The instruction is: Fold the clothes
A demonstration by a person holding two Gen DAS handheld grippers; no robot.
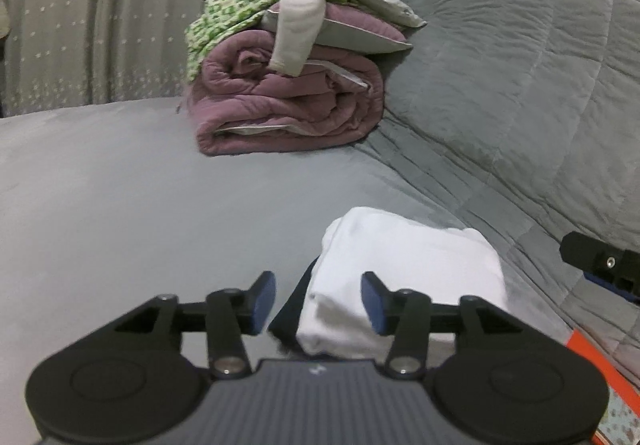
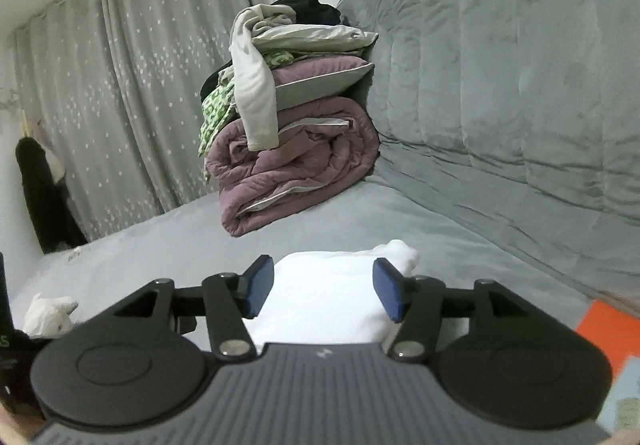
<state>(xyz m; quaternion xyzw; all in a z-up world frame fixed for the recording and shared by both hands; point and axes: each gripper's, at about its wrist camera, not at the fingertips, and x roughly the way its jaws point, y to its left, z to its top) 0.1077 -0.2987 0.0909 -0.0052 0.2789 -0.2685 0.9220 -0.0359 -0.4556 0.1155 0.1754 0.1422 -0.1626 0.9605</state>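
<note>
Only my right view shows a crumpled white cloth [image 2: 48,313] lower left. Both tongs, left [image 1: 318,303] and right [image 2: 323,290], gape empty over the folded white garment [image 1: 408,269]; purple quilt stack [image 1: 288,105] behind on the bed [image 1: 120,185].

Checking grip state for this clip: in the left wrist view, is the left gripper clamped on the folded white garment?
No: the left gripper stands open, its blue pads apart above the folded white garment.

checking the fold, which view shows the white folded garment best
The left wrist view: the white folded garment shows its top, front edge and a dark layer beneath, lying on the grey bed. In the right wrist view the right gripper hides its near part.
</note>
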